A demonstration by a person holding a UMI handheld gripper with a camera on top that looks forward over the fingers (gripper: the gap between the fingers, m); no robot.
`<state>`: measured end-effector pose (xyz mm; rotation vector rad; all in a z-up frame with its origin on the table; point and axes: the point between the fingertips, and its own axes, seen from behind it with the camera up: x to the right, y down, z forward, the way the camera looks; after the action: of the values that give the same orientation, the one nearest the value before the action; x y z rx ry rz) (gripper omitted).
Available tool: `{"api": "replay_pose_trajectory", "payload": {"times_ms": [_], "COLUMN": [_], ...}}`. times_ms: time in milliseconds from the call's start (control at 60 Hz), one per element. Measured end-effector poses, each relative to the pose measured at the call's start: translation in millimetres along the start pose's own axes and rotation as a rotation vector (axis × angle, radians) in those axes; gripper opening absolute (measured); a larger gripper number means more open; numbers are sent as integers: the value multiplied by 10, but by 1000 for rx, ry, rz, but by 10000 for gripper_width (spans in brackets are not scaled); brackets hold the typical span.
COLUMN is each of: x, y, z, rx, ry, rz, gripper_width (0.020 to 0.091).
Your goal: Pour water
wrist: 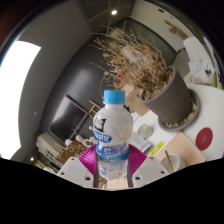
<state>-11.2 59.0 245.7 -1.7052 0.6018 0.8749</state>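
A bright window (25, 85) glows far off at the left, and nearer in stands a dark grey panel or cabinet face (78, 112) with cluttered small items at its foot that are too small to tell apart.

At the centre, a clear plastic water bottle with a light blue cap and a blue-and-white label (112, 135) stands upright between the two fingers of the gripper (112, 168). The purple pads (96, 160) lie close against its lower body on both sides, with no gap showing, so the claw is pinching the bottle. The bottle's base is hidden between the light grey finger tips (76, 170), so whether it rests on anything cannot be told.

To the right of the bottle, beyond the fingers, a dark grey round pot (172, 100) holds a bushy bundle of dry straw-coloured stalks (135, 60) that fan out over the bottle's cap. The pot appears tilted in this wide view. It sits on a white round tabletop (205, 120), where a red disc (204, 139) lies near the edge. A small yellow object (158, 149) shows just beside the right finger.
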Motion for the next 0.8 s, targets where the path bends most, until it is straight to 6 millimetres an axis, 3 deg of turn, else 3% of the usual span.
{"api": "replay_pose_trajectory", "payload": {"times_ms": [100, 183, 283, 383, 517, 650, 800], "x": [103, 455, 996, 1583, 2146, 2518, 2770], "y": [-536, -810, -993, -900, -719, -617, -465], "z": [-179, -239, -289, -324, -323, -367, -350], "rx": [84, 116, 104, 62, -21, -59, -71], "ry": [54, 146, 262, 338, 383, 416, 430], "rz": [-314, -529, -740, -889, -902, -917, -893], "gripper_width": [379, 380, 379, 381, 381, 381, 394]}}
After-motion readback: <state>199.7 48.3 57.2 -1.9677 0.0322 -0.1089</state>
